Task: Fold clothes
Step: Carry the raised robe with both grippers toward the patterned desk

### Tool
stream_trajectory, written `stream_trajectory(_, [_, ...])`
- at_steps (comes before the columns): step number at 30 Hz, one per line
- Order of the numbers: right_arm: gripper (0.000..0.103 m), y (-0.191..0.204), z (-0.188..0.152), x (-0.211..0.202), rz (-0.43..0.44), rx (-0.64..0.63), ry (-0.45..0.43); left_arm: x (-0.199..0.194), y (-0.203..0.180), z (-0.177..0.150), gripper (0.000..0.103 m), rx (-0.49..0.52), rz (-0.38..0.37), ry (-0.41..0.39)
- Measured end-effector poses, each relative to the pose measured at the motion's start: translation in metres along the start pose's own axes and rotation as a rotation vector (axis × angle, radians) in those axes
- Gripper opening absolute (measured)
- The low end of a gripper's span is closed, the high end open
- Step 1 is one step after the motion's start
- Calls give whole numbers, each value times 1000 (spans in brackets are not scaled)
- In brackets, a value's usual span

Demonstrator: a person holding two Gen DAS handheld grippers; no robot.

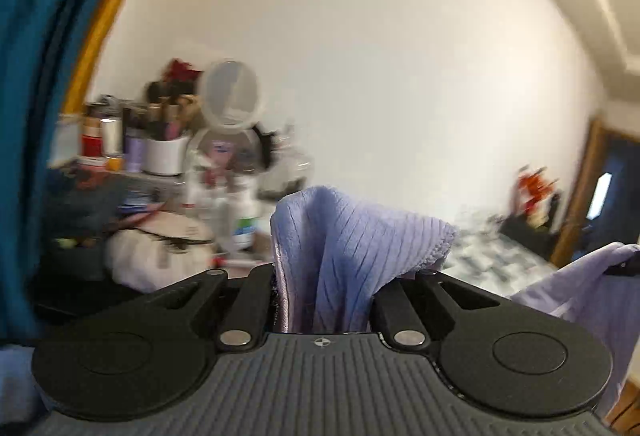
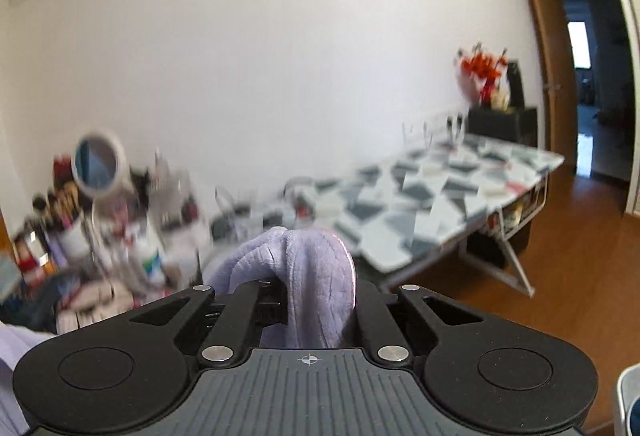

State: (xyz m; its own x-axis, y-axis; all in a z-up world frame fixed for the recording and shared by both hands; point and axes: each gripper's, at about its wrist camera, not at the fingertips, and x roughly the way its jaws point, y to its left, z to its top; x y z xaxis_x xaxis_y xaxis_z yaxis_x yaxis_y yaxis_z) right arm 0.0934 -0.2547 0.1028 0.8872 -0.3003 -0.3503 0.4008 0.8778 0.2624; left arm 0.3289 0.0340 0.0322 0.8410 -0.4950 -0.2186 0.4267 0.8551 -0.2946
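On my left wrist view, the left gripper has its jaws drawn in on a bunch of the lilac ribbed garment, the cloth filling the gap between the fingers and peaking up above them with a stitched edge showing on its right side; more of the same lilac cloth hangs at the right edge of this view, where something dark seems to pinch it, which I take to be my other gripper, though it is too cut off to be sure. Beyond the cloth I see a cluttered shelf with a round mirror, all blurred, a white wall, and a blue cloth hanging close on the left. On my right wrist view, the right gripper is likewise closed on a wad of the lilac garment, which rolls over the fingertips in a soft hump; a strip of it also shows at the lower left edge. Behind it stands a long table with a grey patchwork cover, with red flowers near its far end, and a wooden floor to the right. So the garment is up in the air, held at two points, resting on no surface that I can see. I judge I am in a lift-and-spread stage, but whether toward laying it flat or bringing a fold over, I cannot tell; either way the next move needs both grips kept firm and level so the cloth hangs without twisting
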Motion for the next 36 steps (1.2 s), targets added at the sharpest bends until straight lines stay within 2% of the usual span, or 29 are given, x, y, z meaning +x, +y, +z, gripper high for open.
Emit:
stream_trajectory(6, [6, -50, 53, -44, -25, 12, -159, 9, -79, 11, 8, 21, -64, -96])
stream_trajectory(12, [6, -126, 102, -63, -90, -50, -298, 19, -158, 22, 8, 42, -129, -191])
stream_trajectory(18, [6, -242, 145, -84, -47, 2, -362, 28, -240, 31, 8, 61, -188, -285])
stream_trajectory(21, [6, -308, 164, -95, -22, 20, -390, 30, -304, 19, 8, 40, -162, -313])
stream_trajectory(28, [6, -456, 203, -120, 15, 32, -448, 64, -420, -16, 8, 21, -193, -241])
stream_trajectory(32, [6, -503, 197, -126, -31, -114, -453, 100, -477, -60, 8, 42, -270, -132])
stream_trajectory(36, [6, -538, 191, -118, -90, -124, -381, 141, -511, -98, 8, 17, -338, 15])
